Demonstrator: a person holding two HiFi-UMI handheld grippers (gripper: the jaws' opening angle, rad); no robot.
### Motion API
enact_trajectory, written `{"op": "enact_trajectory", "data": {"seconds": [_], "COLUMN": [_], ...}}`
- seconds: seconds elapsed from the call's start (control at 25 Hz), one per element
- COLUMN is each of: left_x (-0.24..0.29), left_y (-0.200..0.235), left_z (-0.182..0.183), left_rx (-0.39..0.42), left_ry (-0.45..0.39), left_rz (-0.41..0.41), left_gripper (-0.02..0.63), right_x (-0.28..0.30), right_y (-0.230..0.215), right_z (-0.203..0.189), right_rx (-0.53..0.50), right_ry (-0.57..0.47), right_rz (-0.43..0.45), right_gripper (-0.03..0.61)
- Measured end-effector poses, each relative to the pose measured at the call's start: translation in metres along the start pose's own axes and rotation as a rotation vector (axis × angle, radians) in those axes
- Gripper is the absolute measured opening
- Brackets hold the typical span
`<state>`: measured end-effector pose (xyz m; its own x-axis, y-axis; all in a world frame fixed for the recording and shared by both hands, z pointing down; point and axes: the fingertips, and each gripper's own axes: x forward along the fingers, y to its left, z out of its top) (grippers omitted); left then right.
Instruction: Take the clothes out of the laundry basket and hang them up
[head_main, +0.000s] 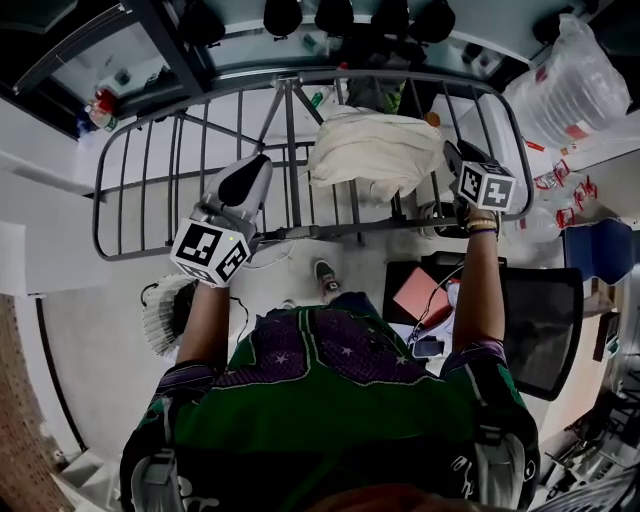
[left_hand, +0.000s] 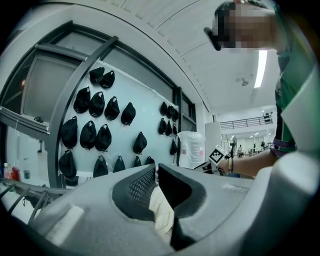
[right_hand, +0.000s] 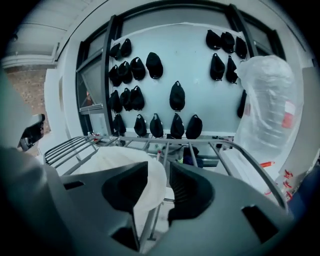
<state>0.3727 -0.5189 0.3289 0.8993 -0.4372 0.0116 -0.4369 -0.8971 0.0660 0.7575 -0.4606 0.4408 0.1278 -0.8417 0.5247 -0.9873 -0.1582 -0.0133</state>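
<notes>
My right fingers (right_hand: 192, 192) stand apart round the garment (right_hand: 110, 157)'s edge, left fingers (left_hand: 136, 191) shut. Backing toward 6 o'clock could snag it — off the rack (right_hand: 198, 141).

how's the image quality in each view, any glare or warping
Head view: dim, the drying rack bowed by the lens; left gripper view: heavy fisheye, black corners, ceiling light blown out; right gripper view: same fisheye, cream cloth soft up close, caps sharper.

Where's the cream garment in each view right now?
Head view: cream garment draped on the drying rack, upper centre-right.
Left gripper view: bottom centre, pinched in the left tongs.
Right gripper view: lower left-centre, between the open right tongs.
Shared landmark: black caps on the wall.
</notes>
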Motion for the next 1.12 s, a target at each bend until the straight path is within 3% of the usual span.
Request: {"op": "enact_trajectory", "data": {"seconds": [0.2, 0.36, 1.12], "left_x": [-0.017, -0.037, -0.218], "left_y": [-0.002, -0.005, 0.014], "left_z": [0.007, 0.015, 0.026], "left_rx": [0.010, 0.016, 0.038], "left_ry": [-0.021, -0.040, -0.075], "left_rz": [0.002, 0.015, 0.203], "left_gripper": [0.020, 0.020, 0.020], "right_x": [-0.026, -0.039, -0.092], "right_y": [0.006, 0.029, 0.214], "right_z": [0.005, 0.011, 0.033], "right_rx": [0.009, 0.004, -0.052], "right_ry": [-0.043, -0.075, -0.180], "right_rz": [-0.019, 0.014, 0.210], "right_gripper": [0.123, 0.123, 0.123]}}
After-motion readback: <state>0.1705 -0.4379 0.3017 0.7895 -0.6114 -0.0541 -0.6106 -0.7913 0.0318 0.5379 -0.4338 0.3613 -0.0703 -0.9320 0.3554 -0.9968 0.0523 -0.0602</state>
